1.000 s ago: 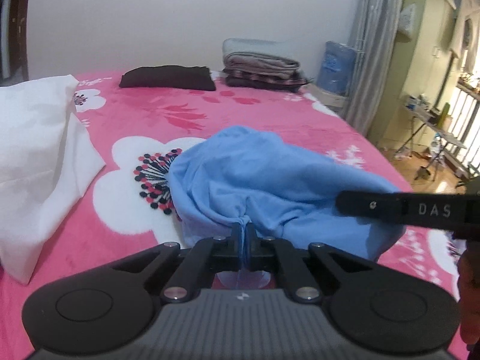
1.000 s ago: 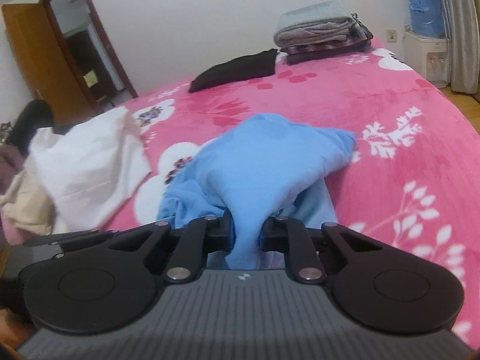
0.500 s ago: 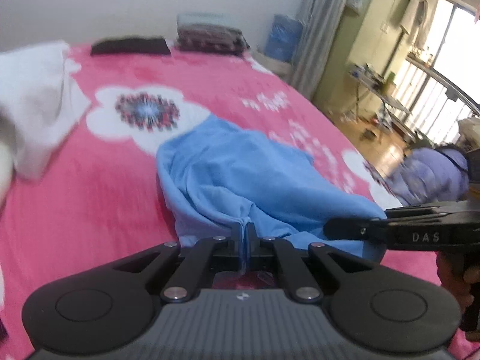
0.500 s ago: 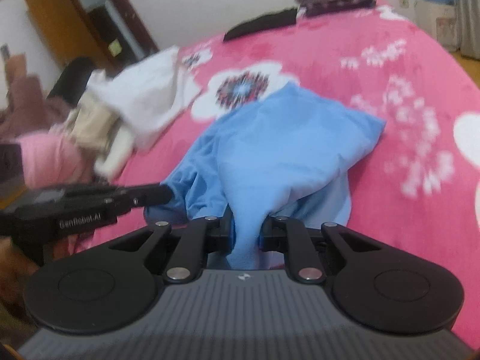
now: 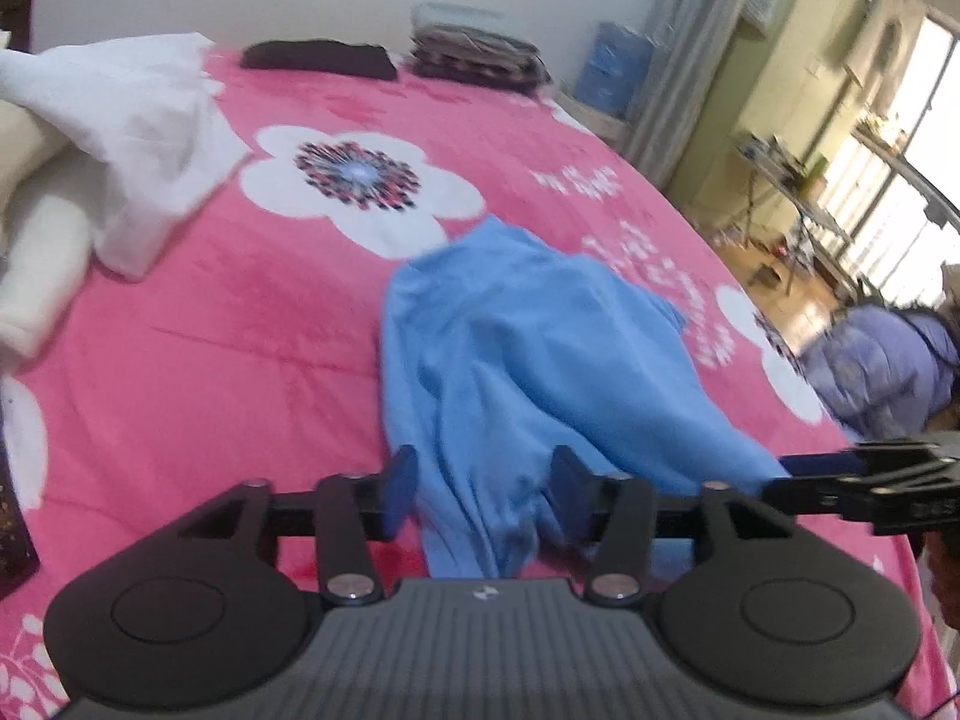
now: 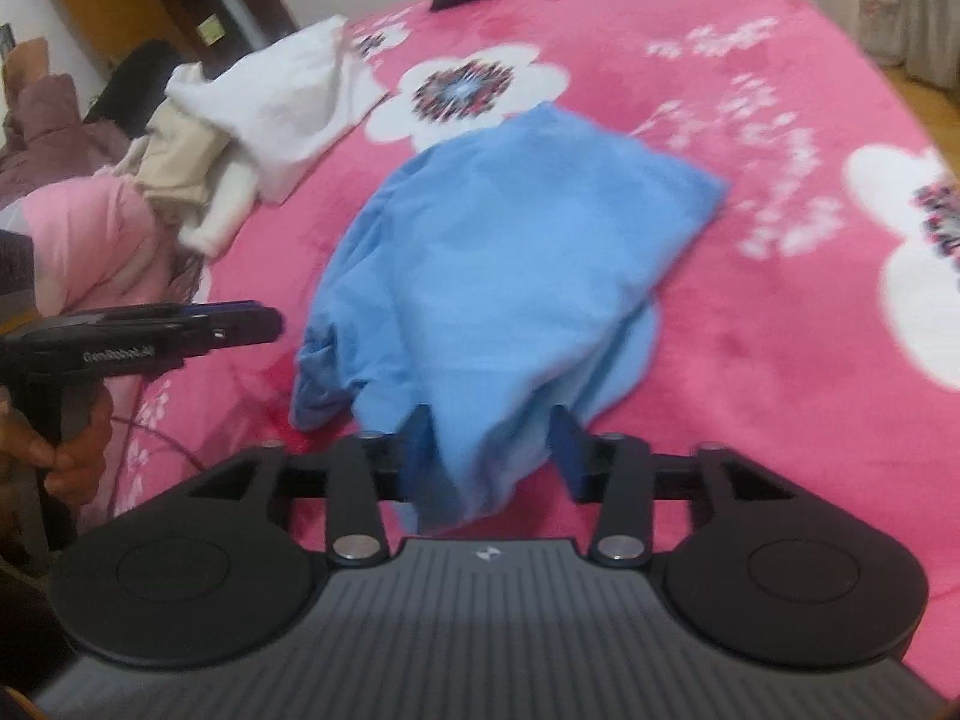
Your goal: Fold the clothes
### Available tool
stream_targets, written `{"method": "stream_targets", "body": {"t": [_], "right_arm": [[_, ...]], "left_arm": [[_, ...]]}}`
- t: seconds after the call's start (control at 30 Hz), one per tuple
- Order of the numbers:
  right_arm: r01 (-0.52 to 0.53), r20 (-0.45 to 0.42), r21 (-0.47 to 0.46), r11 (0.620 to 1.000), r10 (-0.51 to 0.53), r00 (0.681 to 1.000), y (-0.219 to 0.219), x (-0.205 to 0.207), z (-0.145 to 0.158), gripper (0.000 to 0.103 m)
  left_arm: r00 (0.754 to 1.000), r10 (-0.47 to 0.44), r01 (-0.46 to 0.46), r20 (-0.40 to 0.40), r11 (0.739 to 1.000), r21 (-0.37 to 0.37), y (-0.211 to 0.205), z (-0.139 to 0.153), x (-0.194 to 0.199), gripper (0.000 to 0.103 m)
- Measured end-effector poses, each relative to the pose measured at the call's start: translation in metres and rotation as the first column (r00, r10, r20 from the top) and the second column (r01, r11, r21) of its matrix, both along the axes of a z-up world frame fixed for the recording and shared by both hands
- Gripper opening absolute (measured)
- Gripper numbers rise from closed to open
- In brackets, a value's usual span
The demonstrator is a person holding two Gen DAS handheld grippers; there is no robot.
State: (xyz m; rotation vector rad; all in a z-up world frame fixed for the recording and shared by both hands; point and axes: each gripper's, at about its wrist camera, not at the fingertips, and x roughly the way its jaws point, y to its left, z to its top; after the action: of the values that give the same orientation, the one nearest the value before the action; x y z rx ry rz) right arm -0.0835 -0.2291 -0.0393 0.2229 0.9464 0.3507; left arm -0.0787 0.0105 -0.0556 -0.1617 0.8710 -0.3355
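Nearest, the left tool (image 5: 483, 489) stands wide open, its 2 fingers either side of the blue garment's (image 5: 540, 372) near edge, gripping nothing. The right tool (image 6: 492, 447) is likewise spread wide, cloth hanging loose between its fingers. The garment lies rumpled on the pink flowered bed (image 5: 240, 324). Further off lie a white cloth (image 5: 144, 138), then a dark folded piece (image 5: 321, 57) beside stacked clothes (image 5: 474, 54).
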Motion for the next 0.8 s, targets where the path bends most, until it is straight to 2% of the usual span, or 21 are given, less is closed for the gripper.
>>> {"method": "stream_targets", "body": {"t": [0.17,0.3,0.4,0.5,0.63,0.67,0.7,0.73,0.8], "right_arm": [[0.035,0.094,-0.023,0.999,-0.032,0.995,-0.011,0.010,0.022,0.055],[-0.013,0.148,-0.035,0.999,0.018,0.989,0.009,0.048,0.033,0.055],[-0.067,0.177,-0.052,0.996,0.075,0.981,0.029,0.080,0.038,0.056],[-0.110,0.146,-0.122,0.986,0.127,0.981,0.050,0.108,0.021,0.056],[-0.168,0.099,-0.212,0.963,0.192,0.976,0.078,0.144,-0.002,0.053],[-0.183,0.086,-0.234,0.955,0.208,0.974,0.085,0.153,-0.007,0.043],[-0.196,0.073,-0.255,0.947,0.221,0.973,0.091,0.161,-0.013,0.017],[-0.190,0.065,-0.261,0.946,0.214,0.975,0.089,0.159,-0.017,0.009],[-0.159,0.101,-0.234,0.959,0.186,0.977,0.079,0.144,-0.011,0.003]], "left_arm": [[0.998,0.024,-0.023,-0.057,1.000,0.017,-0.003,-0.019,0.026,0.057],[0.991,0.070,-0.066,-0.111,0.997,0.040,-0.004,-0.037,0.041,0.050],[0.987,0.099,-0.095,-0.130,0.995,0.039,0.000,-0.043,0.047,0.035],[0.985,0.109,-0.105,-0.135,0.994,0.035,0.001,-0.046,0.048,0.026],[0.988,0.098,-0.094,-0.120,0.995,0.039,0.000,-0.047,0.047,0.025],[0.989,0.095,-0.090,-0.116,0.995,0.042,0.000,-0.047,0.047,0.025],[0.989,0.093,-0.089,-0.115,0.995,0.042,0.000,-0.048,0.048,0.025],[0.989,0.093,-0.089,-0.115,0.995,0.040,0.001,-0.048,0.049,0.025],[0.989,0.096,-0.093,-0.112,0.995,0.029,0.002,-0.050,0.051,0.025]]}}
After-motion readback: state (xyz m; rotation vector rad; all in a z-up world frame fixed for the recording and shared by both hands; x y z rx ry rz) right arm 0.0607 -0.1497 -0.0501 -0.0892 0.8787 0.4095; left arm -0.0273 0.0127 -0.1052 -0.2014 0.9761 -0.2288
